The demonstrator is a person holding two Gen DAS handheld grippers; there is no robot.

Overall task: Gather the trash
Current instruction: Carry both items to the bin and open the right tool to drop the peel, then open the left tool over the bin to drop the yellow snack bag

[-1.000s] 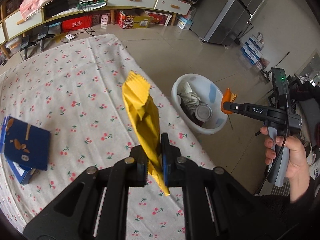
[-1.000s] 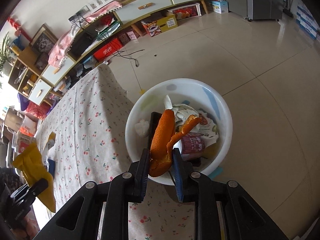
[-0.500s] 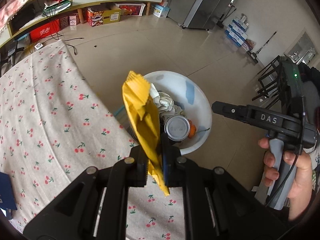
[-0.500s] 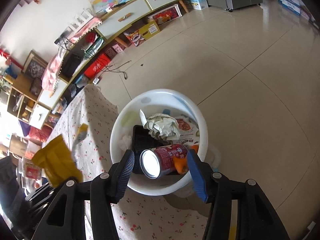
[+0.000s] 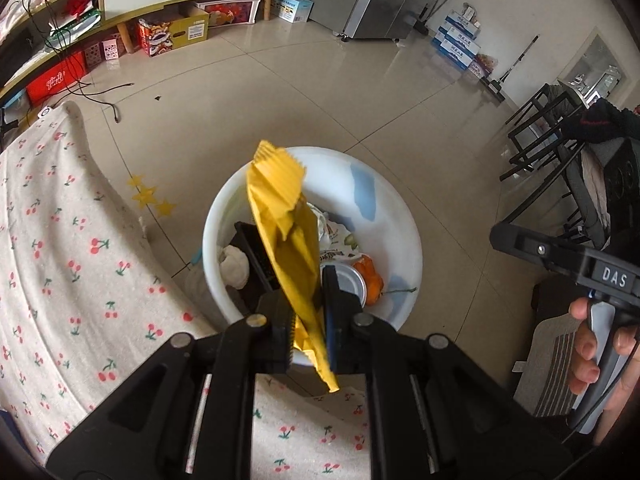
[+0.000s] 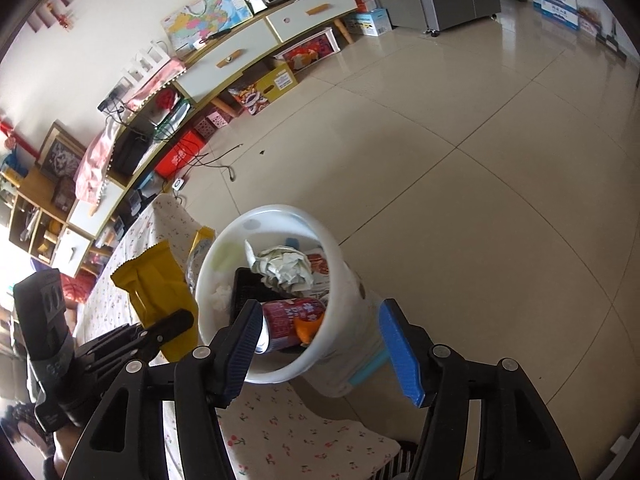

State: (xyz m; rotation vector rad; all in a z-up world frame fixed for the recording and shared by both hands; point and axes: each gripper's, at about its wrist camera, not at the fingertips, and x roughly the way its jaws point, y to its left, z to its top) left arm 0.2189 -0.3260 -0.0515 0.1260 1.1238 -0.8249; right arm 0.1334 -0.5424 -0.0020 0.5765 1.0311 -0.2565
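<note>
Wrapper, yellow and crinkled (image 5: 286,240), stands pinched between the pressed-together pads of the left tool (image 5: 308,320), tilted steeply down over the white trash bin (image 5: 404,216) just off the counter's edge (image 5: 80,280). The right tool (image 6: 320,344), gripped by a hand (image 5: 596,356), has just been opening; nothing lies between its spread jaws. An orange peel (image 5: 370,280) lies in the bin beside a can (image 5: 348,280).

Black left gripper (image 5: 308,322) with silver screws, right gripper (image 6: 320,354) blue-padded, "DAS" on its side
</note>
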